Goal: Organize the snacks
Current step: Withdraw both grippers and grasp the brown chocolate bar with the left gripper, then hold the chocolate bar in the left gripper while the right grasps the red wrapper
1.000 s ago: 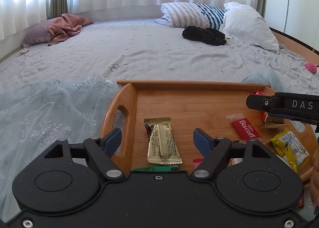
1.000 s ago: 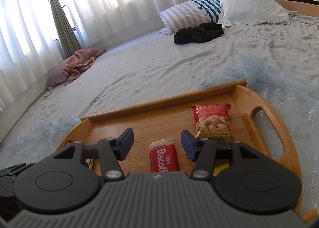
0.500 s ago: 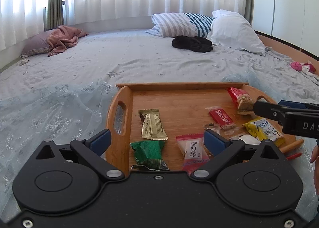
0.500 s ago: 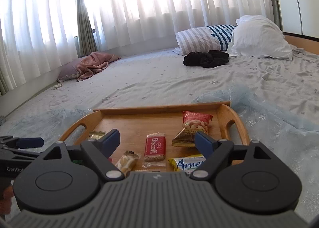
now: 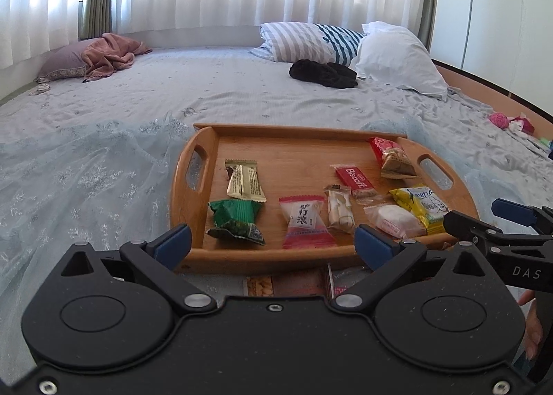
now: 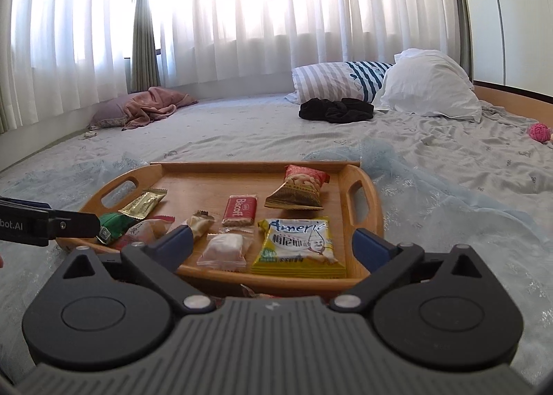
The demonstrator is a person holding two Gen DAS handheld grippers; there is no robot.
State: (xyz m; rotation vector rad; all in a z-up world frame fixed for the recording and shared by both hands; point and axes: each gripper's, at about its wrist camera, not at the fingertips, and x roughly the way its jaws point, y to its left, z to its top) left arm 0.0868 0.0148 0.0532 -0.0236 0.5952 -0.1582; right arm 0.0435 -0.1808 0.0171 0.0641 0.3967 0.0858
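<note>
Snacks lie spread in the tray (image 5: 179,194) on the bed: green pack (image 5: 236,220) and gold bar (image 5: 243,180) by the left handle, Biscoff (image 5: 354,179) mid-tray, red nut bag (image 5: 390,156) toward the far right corner, yellow pack (image 5: 420,203) at the near right edge. One more packet (image 5: 287,282) sits off the tray, on the bed (image 5: 207,97) against its near rim. Left gripper (image 5: 273,243) and right gripper (image 6: 273,243) both gape, holding nothing. A second ago both hung low over the tray; now they have pulled back behind the near rim. Likely one placement is finished, with the stray packet next.
</note>
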